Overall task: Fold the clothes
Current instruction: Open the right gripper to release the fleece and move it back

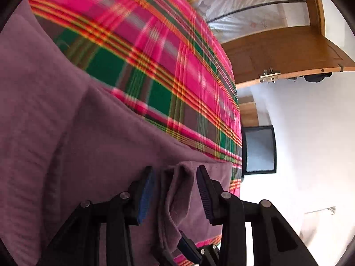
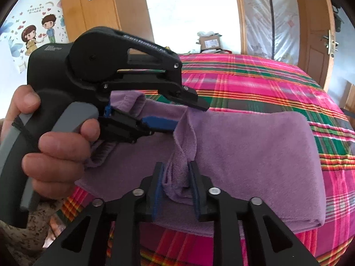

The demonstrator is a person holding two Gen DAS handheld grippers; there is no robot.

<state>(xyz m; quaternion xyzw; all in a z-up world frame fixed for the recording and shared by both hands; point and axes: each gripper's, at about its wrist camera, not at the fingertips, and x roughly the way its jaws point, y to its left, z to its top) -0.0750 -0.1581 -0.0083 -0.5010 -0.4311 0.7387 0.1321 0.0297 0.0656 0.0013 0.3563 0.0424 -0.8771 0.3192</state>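
Note:
A purple garment (image 2: 255,155) lies partly folded on a bed covered by a pink and green plaid sheet (image 2: 255,77). My right gripper (image 2: 176,188) is shut on a bunched edge of the garment near its front left side. From there a twisted strip of the cloth rises to my left gripper (image 2: 185,115), which a hand (image 2: 55,150) holds. In the left wrist view, my left gripper (image 1: 175,190) has a thick fold of the purple garment (image 1: 55,133) between its blue pads (image 1: 145,197), and they grip it loosely. The right gripper's blue fingertip (image 1: 188,248) shows just below.
The plaid sheet (image 1: 155,55) stretches far beyond the garment. A wooden door (image 2: 317,33) and a plastic-covered doorway (image 2: 266,17) stand behind the bed. A wooden wardrobe (image 2: 99,11), wall stickers (image 2: 40,33) and a cardboard box (image 2: 209,42) are at the back. A dark-framed screen (image 1: 259,148) hangs beside the bed.

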